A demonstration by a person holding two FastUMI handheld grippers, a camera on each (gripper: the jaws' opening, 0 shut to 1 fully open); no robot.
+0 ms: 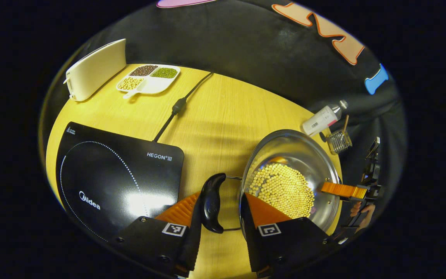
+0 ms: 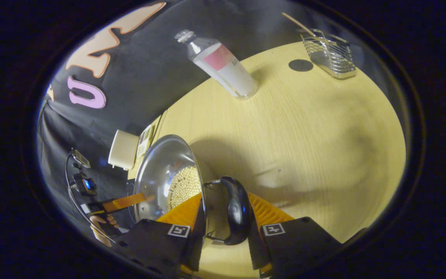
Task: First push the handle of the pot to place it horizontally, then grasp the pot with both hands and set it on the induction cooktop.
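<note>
The desk (image 1: 223,116) carries everything. At its left lies the induction cooktop (image 1: 118,174), flat and bare, its cord running back across the wood. The pot (image 1: 290,178), steel and holding a layer of yellow beans, sits right of the cooktop, well apart from it. It looks stiff, slick-walled and fairly heavy, so the two black side handles are the places to hold.

The left tongs (image 1: 223,211) stand open around the near handle (image 1: 211,201), one finger reaching over the rim. The right tongs (image 2: 225,217) straddle the far handle (image 2: 236,209), also unclosed. A bottle (image 2: 223,68), wire rack (image 2: 329,52) and bean tray (image 1: 149,77) stand clear of the path.
</note>
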